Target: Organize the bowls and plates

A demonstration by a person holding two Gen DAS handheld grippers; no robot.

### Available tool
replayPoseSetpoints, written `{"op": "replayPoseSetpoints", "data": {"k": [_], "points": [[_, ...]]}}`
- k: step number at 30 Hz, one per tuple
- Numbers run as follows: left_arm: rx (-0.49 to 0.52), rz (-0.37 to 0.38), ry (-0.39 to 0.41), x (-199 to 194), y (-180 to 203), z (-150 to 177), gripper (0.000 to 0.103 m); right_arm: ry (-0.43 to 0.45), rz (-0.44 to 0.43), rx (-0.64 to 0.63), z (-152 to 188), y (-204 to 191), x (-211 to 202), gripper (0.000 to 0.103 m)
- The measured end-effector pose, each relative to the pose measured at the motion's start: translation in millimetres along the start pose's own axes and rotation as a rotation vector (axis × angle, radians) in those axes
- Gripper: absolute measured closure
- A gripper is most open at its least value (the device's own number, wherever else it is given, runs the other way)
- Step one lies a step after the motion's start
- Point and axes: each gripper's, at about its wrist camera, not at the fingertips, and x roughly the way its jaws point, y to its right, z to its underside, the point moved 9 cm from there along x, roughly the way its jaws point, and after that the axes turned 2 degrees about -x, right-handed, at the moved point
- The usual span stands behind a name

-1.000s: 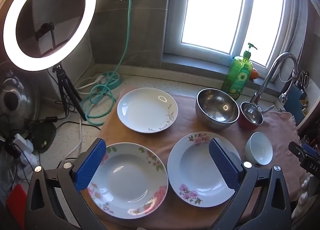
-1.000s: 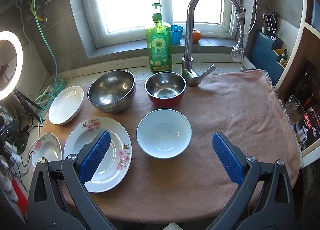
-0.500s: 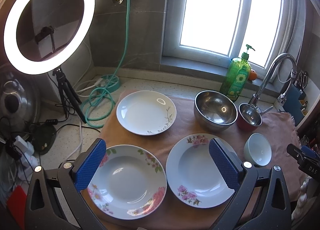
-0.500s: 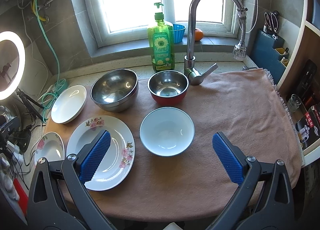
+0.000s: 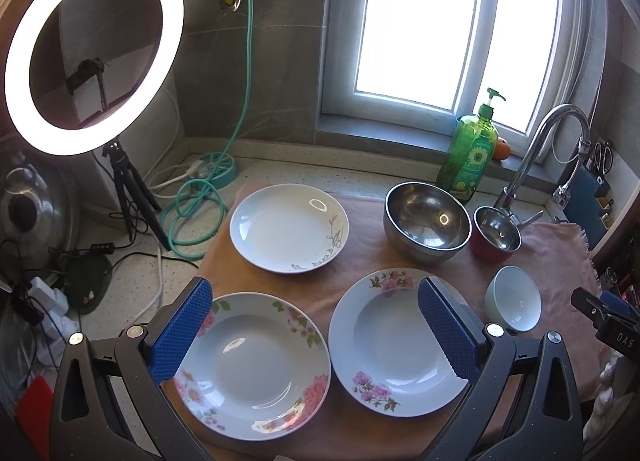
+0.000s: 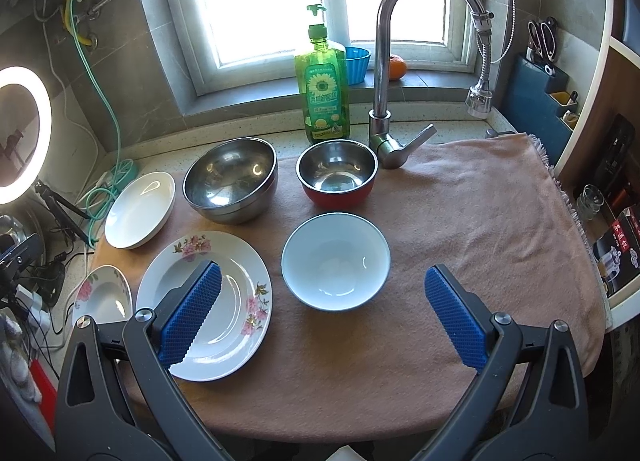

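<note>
Laid out on a soft, napped, salmon-pink cloth (image 6: 460,221) are six round vessels, none touching another. Nearest the right gripper (image 6: 324,321) a plain white ceramic bowl (image 6: 335,261) is seen, glossy and deep, lying ahead of and between the two blue ribbed pads (image 6: 454,319), which are held wide apart and clamp nothing. To its left a wide-rimmed porcelain plate with pink flowers (image 6: 236,293) is set, partly covered in this view by the left-hand pad. Behind these, a large brushed-steel bowl (image 6: 231,179) and a smaller steel-lined bowl with a red outer shell (image 6: 337,173) are placed side by side. In the left wrist view, a second flowered deep plate (image 5: 256,365) with larger pink blooms is found between and just ahead of the left gripper (image 5: 314,335), whose textured blue pads are likewise spread apart and empty; the first flowered plate lies just beside it on the right, under the right-hand pad. Farther back a white shallow plate with a thin grey sprig pattern (image 5: 289,227) is seen. Beyond the cloth, a translucent green soap bottle (image 6: 322,97) with a pump and a curved chrome faucet (image 6: 384,61) are stood by the window sill, and a glowing ring light (image 5: 92,45) on a tripod is placed at the left, near a coiled teal hose (image 5: 200,201).
</note>
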Motion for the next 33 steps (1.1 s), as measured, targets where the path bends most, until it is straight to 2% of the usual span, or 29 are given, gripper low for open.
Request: {"op": "replayPoseSetpoints", "data": {"k": [33], "points": [[0.001,0.008,-0.001,2.2,3.0,-0.2,0.001,-0.008,-0.006,0.011,0.8,1.3,1.8,0.000]]}}
